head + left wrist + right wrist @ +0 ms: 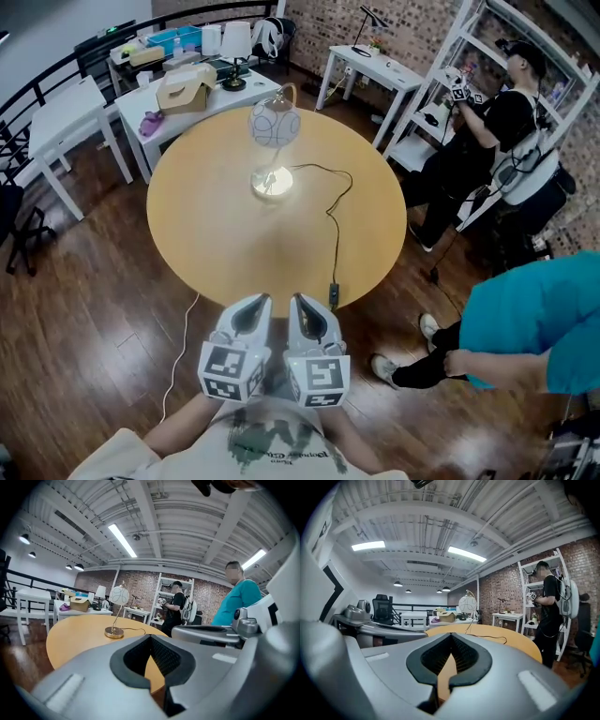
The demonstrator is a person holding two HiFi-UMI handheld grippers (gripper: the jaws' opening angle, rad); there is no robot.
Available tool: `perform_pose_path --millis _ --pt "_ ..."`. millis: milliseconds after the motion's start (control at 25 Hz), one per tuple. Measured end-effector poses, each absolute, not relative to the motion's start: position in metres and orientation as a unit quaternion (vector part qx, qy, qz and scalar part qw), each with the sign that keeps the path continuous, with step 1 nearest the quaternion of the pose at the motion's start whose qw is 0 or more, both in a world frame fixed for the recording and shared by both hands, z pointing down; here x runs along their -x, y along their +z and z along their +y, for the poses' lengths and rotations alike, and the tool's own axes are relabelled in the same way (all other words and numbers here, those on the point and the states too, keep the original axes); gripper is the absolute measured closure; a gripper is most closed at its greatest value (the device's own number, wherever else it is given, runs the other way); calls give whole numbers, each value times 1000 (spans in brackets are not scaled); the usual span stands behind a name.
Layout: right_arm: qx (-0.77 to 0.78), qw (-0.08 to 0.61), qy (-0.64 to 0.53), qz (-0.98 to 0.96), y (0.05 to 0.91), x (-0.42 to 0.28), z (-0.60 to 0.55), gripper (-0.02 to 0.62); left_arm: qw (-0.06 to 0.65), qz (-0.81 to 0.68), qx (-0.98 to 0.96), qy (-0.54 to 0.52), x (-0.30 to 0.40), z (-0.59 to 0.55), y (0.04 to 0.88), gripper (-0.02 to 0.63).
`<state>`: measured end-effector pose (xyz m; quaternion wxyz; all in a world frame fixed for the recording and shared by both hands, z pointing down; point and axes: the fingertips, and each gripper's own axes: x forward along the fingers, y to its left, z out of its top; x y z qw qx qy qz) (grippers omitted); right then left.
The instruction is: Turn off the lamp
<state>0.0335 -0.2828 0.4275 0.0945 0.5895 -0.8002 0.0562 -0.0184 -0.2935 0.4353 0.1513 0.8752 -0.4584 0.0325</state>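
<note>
A lamp with a round patterned shade [273,125] and a brass base [272,182] stands lit near the middle of the round wooden table [206,225]. Its black cord [334,220] runs right, then toward me to an inline switch [333,294] at the table's near edge. My left gripper [251,311] and right gripper [311,313] hover side by side just short of that edge, both shut and holding nothing. The switch lies just beyond the right gripper. The left gripper view shows the lamp [118,596] far ahead over the left gripper [151,641]; the right gripper view shows it [467,604] beyond the right gripper [451,639].
A person in a teal top [534,323] sits close to the table's right. Another person in black with a backpack [497,131] stands at white shelves [441,84]. White tables with a cardboard box [186,91] stand behind. A white cable [178,361] lies on the wood floor.
</note>
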Motion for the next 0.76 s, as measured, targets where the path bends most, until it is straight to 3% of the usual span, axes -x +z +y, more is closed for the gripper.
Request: perform_pose_path --millis 760 --pt "-578 84 44 -811 426 -20 -253 597 143 -464 -874 25 26 -257 438 611"
